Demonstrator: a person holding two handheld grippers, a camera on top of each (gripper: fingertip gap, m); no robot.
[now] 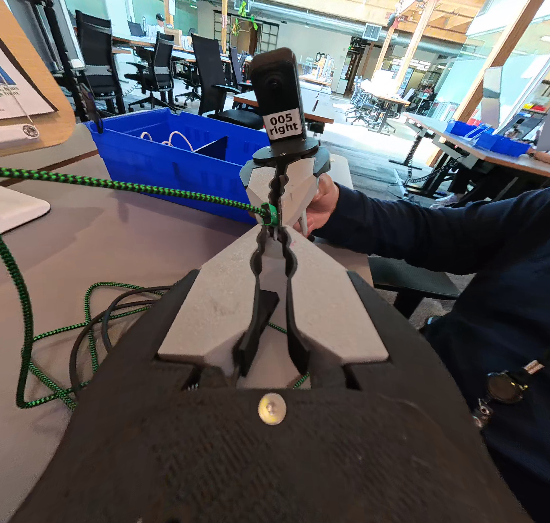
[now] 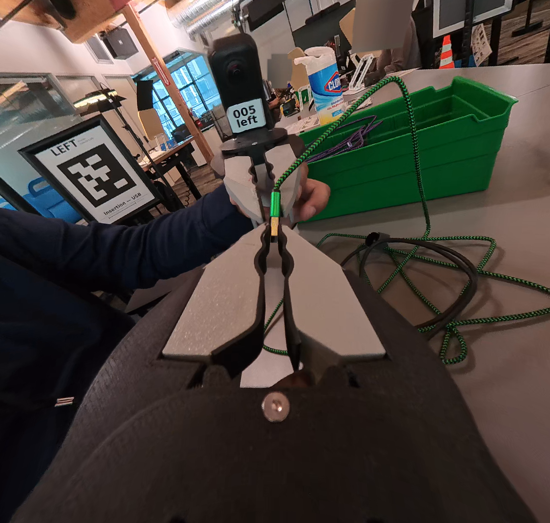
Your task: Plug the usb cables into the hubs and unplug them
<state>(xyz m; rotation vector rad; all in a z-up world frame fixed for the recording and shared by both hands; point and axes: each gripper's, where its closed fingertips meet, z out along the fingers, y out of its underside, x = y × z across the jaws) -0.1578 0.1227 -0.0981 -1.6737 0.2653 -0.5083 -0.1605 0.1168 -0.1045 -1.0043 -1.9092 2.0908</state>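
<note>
Grippers meet tip to tip above the table (image 2: pixel 491 255): right gripper (image 2: pixel 272 234) pinches the green cable's plug (image 2: pixel 275 212), upright between both; left gripper (image 1: pixel 272 234) nearly closed, its hold unclear.

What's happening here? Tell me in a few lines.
A person holds the left gripper and right gripper tip to tip above the table. Between the tips sits the green USB plug of a green braided cable. Which gripper grips it is unclear, and no hub clearly shows.
</note>
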